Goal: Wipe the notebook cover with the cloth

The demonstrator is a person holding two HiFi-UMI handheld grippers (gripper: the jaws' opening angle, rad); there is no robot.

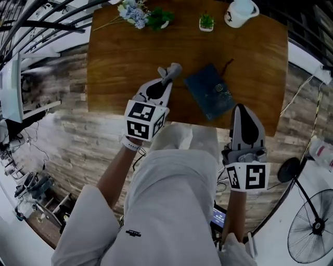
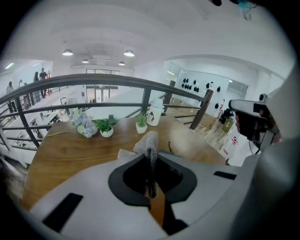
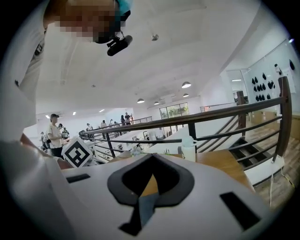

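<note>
- Partly cut off by the head view's top edge, a white mug (image 1: 240, 12) hides its inside, and a flower bunch (image 1: 136, 13) is clipped too.
- A small white pot (image 1: 206, 26) holds a green plant.
- The left gripper (image 1: 165, 79) clamps a grey cloth (image 1: 174, 68) over the wooden table (image 1: 119, 62), just left of the closed dark-blue notebook (image 1: 210, 92).
- The right gripper (image 1: 241, 109), jaws together and empty, hovers at the table's near edge.

Wooden table (image 1: 114, 62), grey plank floor (image 1: 78, 140), black railing (image 2: 117, 82), round ceiling lights (image 2: 129, 53), standing fan (image 1: 317, 227)
</note>
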